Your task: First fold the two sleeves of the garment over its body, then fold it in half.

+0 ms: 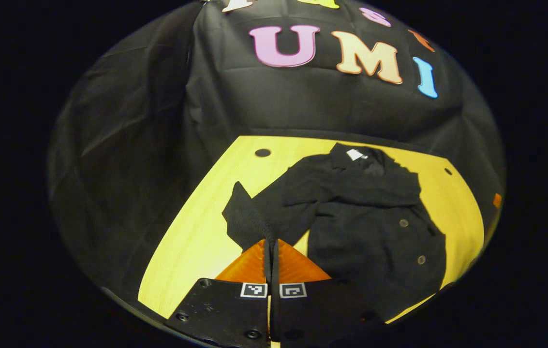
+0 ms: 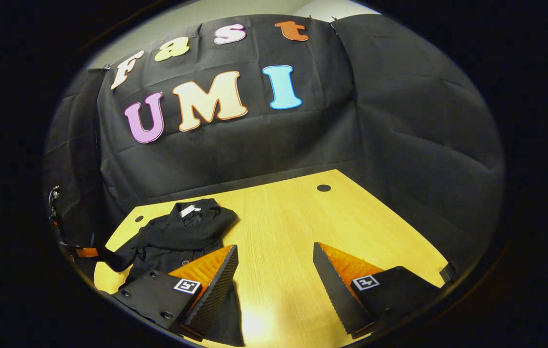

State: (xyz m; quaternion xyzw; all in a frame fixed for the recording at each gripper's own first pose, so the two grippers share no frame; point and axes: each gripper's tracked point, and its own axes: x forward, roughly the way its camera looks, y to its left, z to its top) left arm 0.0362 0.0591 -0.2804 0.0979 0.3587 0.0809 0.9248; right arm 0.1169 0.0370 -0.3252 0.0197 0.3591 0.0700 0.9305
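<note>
Left claw (image 1: 271, 251) is clenched on a sleeve (image 1: 249, 217) of the black garment (image 1: 370, 227), which lies rumpled on the yellow desk (image 1: 196, 241). Right claw (image 2: 276, 275) gapes wide, holding nothing, above bare desk beside the garment.
</note>
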